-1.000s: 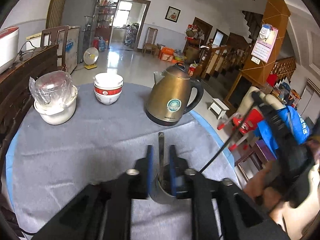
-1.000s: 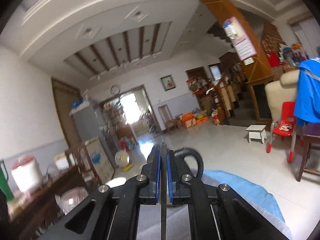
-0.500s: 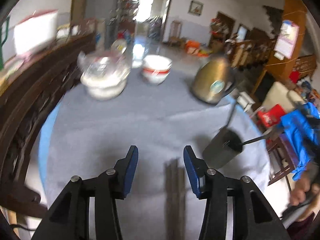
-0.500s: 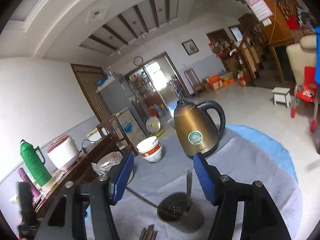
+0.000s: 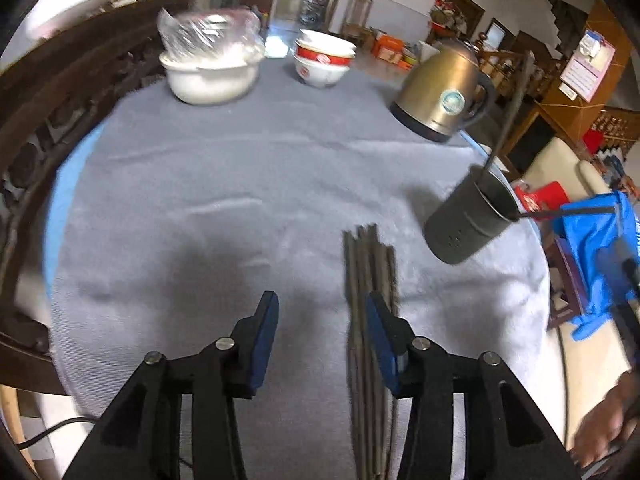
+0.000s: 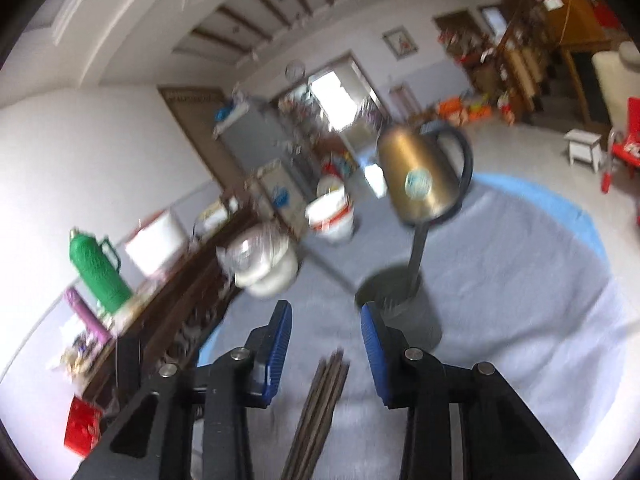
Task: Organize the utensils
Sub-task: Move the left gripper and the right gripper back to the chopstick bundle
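A bundle of dark chopsticks [image 5: 370, 280] lies on the grey cloth. My left gripper [image 5: 322, 312] hangs low over the cloth, its jaws closing with only cloth between them; its right finger [image 5: 380, 320] overlaps the bundle's edge. Right of it stands a dark metal holder cup [image 5: 468, 220] with two chopsticks [image 5: 508, 108] in it. In the right wrist view my right gripper [image 6: 326, 328] is closing too, pads apart. The chopstick bundle [image 6: 324, 392] shows below the gap, untouched, and the holder cup [image 6: 404, 308] stands just beyond the right finger.
A brass kettle [image 5: 440, 92], stacked red-and-white bowls [image 5: 324, 60] and a white pot under plastic film [image 5: 212, 68] stand along the table's far side. A dark wooden sideboard [image 5: 60, 92] runs along the left. A person's hand [image 5: 608, 420] is at the right edge.
Both grippers were shut on a chopstick at the cup, then let go; those chopsticks now stand in the cup. Both hands pulled back and sank toward the bundle, jaws narrowing again.
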`<state>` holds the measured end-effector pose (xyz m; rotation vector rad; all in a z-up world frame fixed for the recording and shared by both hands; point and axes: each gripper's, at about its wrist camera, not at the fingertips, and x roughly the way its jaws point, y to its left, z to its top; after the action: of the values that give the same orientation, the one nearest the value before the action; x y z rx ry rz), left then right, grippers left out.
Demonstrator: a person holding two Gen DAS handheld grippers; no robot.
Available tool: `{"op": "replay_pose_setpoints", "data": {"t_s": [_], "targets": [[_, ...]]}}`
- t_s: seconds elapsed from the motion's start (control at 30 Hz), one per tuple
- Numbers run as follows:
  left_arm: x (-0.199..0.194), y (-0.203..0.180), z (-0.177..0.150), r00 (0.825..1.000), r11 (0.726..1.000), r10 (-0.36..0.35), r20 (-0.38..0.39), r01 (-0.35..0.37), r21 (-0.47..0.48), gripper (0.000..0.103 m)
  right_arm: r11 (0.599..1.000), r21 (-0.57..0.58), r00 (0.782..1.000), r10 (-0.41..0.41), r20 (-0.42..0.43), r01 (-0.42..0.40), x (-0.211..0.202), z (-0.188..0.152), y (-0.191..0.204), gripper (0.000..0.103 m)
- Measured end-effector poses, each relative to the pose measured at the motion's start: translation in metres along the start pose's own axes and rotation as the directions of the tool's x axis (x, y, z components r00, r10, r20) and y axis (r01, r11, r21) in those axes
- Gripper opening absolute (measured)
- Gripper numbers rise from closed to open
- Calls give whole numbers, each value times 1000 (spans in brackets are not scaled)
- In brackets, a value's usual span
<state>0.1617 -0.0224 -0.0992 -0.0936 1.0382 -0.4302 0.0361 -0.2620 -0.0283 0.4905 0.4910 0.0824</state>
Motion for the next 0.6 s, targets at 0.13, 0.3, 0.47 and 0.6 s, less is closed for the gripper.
{"op": "replay_pose_setpoints", "data": {"t_s": [0.13,0.3,0.47,0.6], "targets": [[21,-11,2,998,999,-31,-49,32,22,43,999,11,994,-34,-99,35,28,-24,-7,40],[48,-22,6,995,999,-24,-98,28,41,43,997,22,982,-64,-179,70,50,-45,-18,40],[65,-26,11,992,999,1,-126,5,45,43,995,42,975,-83,-206,94,64,-50,-29,40],[74,-28,12,991,998,14,-134,-7,55,43,993,52,971,-91,-222,105,68,-53,-34,40]]}}
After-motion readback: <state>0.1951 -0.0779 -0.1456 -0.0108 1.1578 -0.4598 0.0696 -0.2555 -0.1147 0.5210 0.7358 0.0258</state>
